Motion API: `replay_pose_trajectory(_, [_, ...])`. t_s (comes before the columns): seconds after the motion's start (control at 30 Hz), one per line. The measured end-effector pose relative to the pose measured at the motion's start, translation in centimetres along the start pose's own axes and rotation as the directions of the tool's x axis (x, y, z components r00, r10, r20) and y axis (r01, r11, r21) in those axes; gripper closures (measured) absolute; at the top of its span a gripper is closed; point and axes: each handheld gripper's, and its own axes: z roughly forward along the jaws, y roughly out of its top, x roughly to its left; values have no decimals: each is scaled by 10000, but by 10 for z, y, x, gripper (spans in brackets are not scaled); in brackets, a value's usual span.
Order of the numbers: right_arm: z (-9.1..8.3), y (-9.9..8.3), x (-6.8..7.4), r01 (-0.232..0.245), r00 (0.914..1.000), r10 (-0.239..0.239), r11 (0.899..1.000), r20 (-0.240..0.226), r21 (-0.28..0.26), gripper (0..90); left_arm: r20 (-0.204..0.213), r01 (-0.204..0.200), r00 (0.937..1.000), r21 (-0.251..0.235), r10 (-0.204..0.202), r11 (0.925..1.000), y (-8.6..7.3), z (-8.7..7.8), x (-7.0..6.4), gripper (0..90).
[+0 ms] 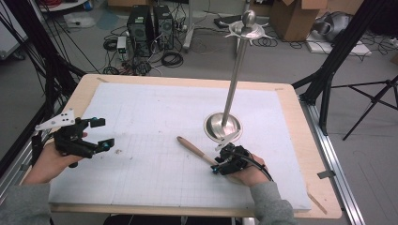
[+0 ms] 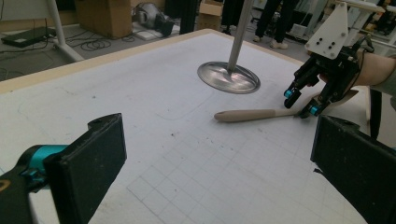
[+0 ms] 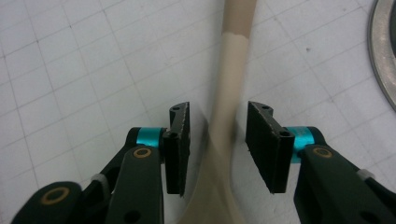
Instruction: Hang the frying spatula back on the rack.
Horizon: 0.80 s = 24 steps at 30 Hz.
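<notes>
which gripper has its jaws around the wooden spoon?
The right gripper: its open jaws straddle the wooden spoon at the neck, not yet closed on it. The left gripper hovers open, well apart from it.

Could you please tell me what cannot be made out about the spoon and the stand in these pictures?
- Spoon bowl: in the high view the right gripper and hand cover it; in the right gripper view the bottom edge cuts it off.
- Stand top: cut off by the left gripper view's upper edge.
- Specks on the mat: too small to identify.

Beige wooden spoon [image 3: 232, 70], silver metal stand [image 1: 224, 125], white gridded mat [image 1: 155, 131], black-and-teal right hand-held gripper [image 3: 218, 140].
</notes>
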Motion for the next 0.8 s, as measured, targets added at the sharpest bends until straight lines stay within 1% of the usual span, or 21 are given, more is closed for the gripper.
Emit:
replay_pose_trajectory(0.03, [0,0,1,27,10000,-27,10000,-28,37,626,-11,12,10000,-3,-12,10000,0,0,0,39])
replay_pose_trajectory(0.17, [0,0,4,228,9996,-230,9997,165,119,660,-17,10,10000,-17,-11,10000,0,-1,0,39])
replay_pose_trajectory(0.3, [-1,0,5,209,9997,-211,9997,143,109,673,-47,38,10000,-43,-38,10000,0,-1,0,39])
replay_pose_trajectory(0.43, [-1,-1,6,239,9997,-239,9997,9,102,676,-54,9,10000,-12,-9,10000,0,-1,1,39])
replay_pose_trajectory(0.53, [-1,0,7,376,9993,-376,9992,17,164,688,-49,27,10000,11,-27,10000,-1,-1,1,39])
replay_pose_trajectory(0.63, [-1,0,8,378,9993,-380,9990,76,226,688,-53,28,10000,46,-27,10000,-1,-1,1,39])
replay_pose_trajectory(0.7, [0,0,10,443,9987,-449,9988,234,223,692,-82,35,10000,39,-35,10000,-2,0,1,39])
replay_pose_trajectory(0.73, [-1,0,11,492,9984,-498,9985,278,235,704,-77,52,10000,51,-51,10000,-2,0,1,39])
replay_pose_trajectory(0.8, [-1,0,11,561,9975,-569,9982,418,200,775,-70,39,10000,87,-39,10000,-2,0,1,39])
